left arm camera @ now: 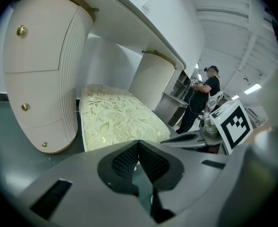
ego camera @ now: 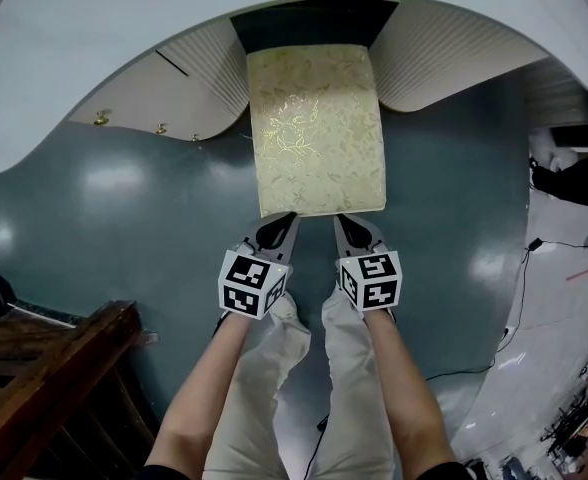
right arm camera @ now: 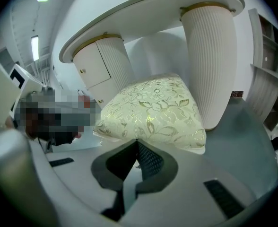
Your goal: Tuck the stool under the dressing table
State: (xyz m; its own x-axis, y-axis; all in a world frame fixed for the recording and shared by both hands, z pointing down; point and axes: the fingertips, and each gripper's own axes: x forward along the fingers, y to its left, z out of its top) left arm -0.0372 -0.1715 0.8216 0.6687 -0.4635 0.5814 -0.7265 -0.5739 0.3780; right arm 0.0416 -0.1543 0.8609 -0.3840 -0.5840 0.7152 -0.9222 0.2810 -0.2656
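The stool (ego camera: 317, 128) has a pale gold floral cushion and stands partly in the knee gap of the white dressing table (ego camera: 94, 28), its far end under the top. My left gripper (ego camera: 281, 223) is shut, its tips at the stool's near edge on the left. My right gripper (ego camera: 349, 224) is shut too, at the near edge on the right. The stool's cushion (left arm camera: 117, 117) lies just ahead of the left jaws, between the ribbed pedestals. In the right gripper view the cushion (right arm camera: 153, 110) fills the middle, right before the closed tips.
A ribbed pedestal with gold knobs (left arm camera: 39, 79) flanks the gap on the left, another pedestal (right arm camera: 210, 60) on the right. A dark wooden piece of furniture (ego camera: 44, 368) stands at the lower left. A person (left arm camera: 200, 98) stands in the background. Cables (ego camera: 514, 318) run over the floor at the right.
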